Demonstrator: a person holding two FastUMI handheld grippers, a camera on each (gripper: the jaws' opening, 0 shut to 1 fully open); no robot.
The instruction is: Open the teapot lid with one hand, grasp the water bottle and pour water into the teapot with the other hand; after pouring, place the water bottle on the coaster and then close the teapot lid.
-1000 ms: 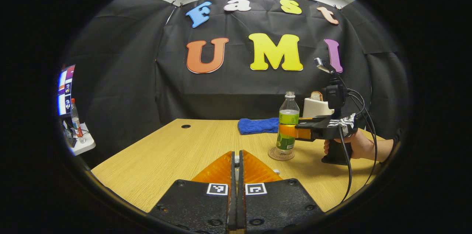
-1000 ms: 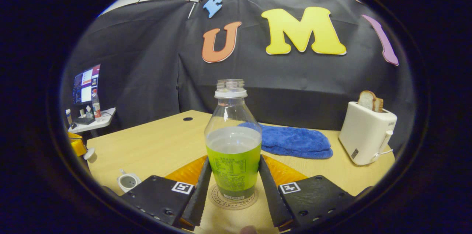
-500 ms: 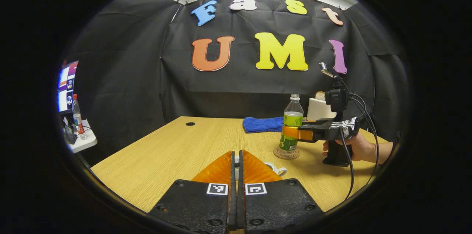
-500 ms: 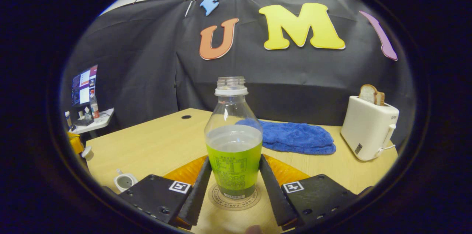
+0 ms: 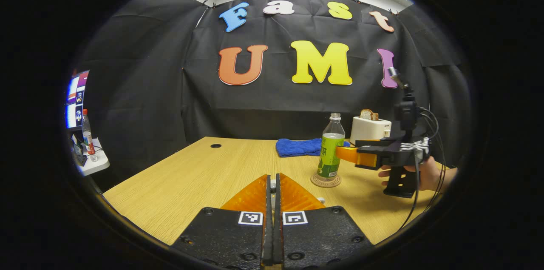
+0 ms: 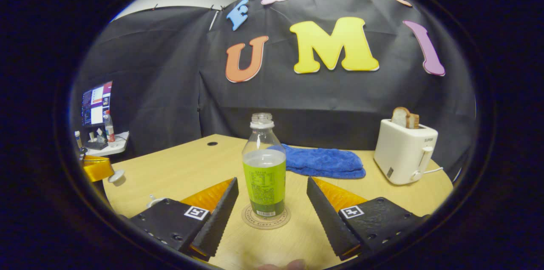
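The water bottle (image 6: 264, 176), uncapped with a green label, stands upright on the round coaster (image 6: 265, 217). My right gripper (image 6: 272, 181) is open, its fingers apart on either side of the bottle and not touching it. In the left gripper view the bottle (image 5: 330, 151) and coaster (image 5: 325, 180) sit just ahead of that right gripper (image 5: 340, 151), which a hand (image 5: 425, 173) holds. My left gripper (image 5: 274, 180) is shut on the white teapot lid (image 6: 115, 175), held above the table. Only a small edge of the white teapot (image 6: 154, 200) shows behind a finger.
A blue cloth (image 6: 323, 161) lies behind the bottle. A white toaster (image 6: 403, 151) with bread stands at the back right. The wooden table (image 6: 187, 168) has a cable hole (image 6: 211, 143). A side table with a screen (image 6: 102, 144) stands off to the left.
My right gripper has let go of the bottle, opened wide and drawn back. The bottle stays on the coaster. The left gripper stays shut on the lid and has hardly moved.
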